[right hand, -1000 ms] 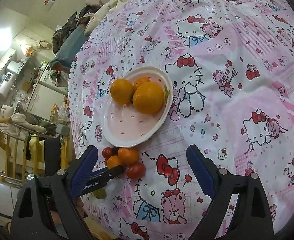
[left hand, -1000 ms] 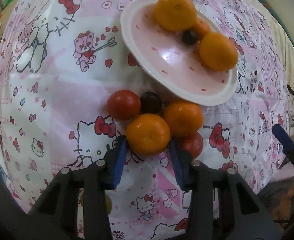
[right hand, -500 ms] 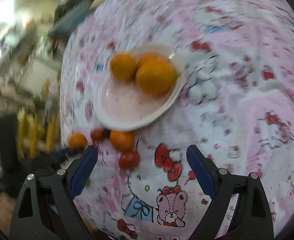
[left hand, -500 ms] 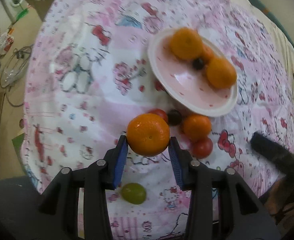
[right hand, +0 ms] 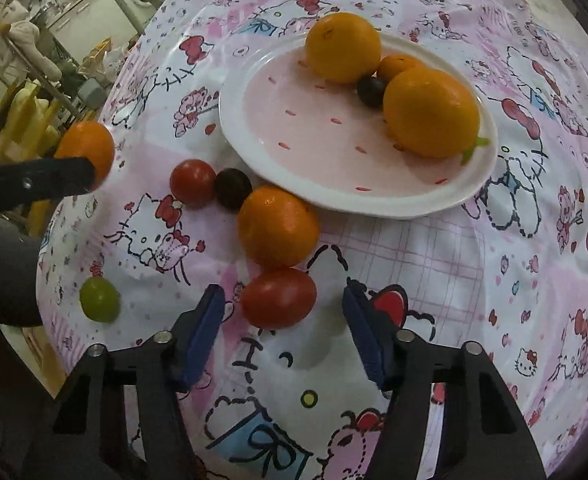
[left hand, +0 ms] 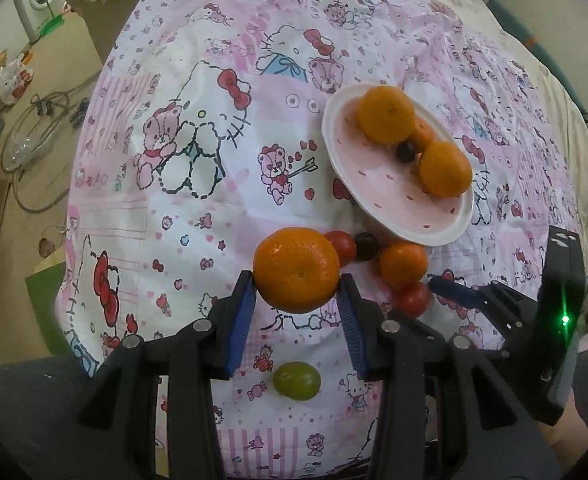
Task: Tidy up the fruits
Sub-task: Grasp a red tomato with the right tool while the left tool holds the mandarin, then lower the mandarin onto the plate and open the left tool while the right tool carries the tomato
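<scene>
Plate (right hand: 254,92), upper centre of right view, holds 3 oranges + dark grape. L gripper (left hand: 297,300) pinches an orange (left hand: 297,270), lifted. R gripper (right hand: 284,320) jaws, just closing, flank a tomato (right hand: 278,298), pads apart. Approx half left: orange, tomato, dark grape, green grape (right hand: 98,300) lower left.

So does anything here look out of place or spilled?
Nothing is spilled or damaged. One green grape lies alone near the cloth's edge, apart from the loose cluster beside the plate. A small green scrap sits on the plate's rim.
</scene>
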A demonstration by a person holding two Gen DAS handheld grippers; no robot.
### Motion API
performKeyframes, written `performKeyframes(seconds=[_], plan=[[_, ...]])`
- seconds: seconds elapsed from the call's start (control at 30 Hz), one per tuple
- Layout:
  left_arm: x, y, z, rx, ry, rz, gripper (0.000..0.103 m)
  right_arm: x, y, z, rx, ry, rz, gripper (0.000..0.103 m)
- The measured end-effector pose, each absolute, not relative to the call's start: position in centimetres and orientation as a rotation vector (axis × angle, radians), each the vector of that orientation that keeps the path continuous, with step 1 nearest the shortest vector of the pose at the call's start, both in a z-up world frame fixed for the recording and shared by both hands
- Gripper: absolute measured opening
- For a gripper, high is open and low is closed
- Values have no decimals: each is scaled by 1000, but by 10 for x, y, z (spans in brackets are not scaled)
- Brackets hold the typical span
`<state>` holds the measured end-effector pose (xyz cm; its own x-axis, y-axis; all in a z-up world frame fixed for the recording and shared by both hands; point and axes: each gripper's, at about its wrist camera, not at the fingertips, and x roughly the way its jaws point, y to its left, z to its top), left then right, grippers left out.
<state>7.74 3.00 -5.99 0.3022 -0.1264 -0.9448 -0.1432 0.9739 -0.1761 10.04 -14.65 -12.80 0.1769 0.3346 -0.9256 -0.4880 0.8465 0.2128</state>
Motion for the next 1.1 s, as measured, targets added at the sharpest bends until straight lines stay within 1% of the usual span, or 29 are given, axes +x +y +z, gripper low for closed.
performKeyframes(seconds=[0.03,0.07,0.13,0.67,0.87,1.1], plan=[[77,31,-60,-244,1266,11,37,101,-147,-128,-147,1264,582,56],[77,31,-60,-243,1266,9,37,101,-147,-128,-151,1259,582,48],[76,31,-60,-243,1267,8,37,100,-144,-126,-147,1261,610,40],[81,15,-69,-185,1272,16,37,84,-176,-110,-68,1247,613,40],[85,0,-70,-173,1280,8,37,84,-211,-97,34,1224,559,40],[96,-18,-58,-144,1251,-31,37,95,-253,-68,167,1155,480,40]])
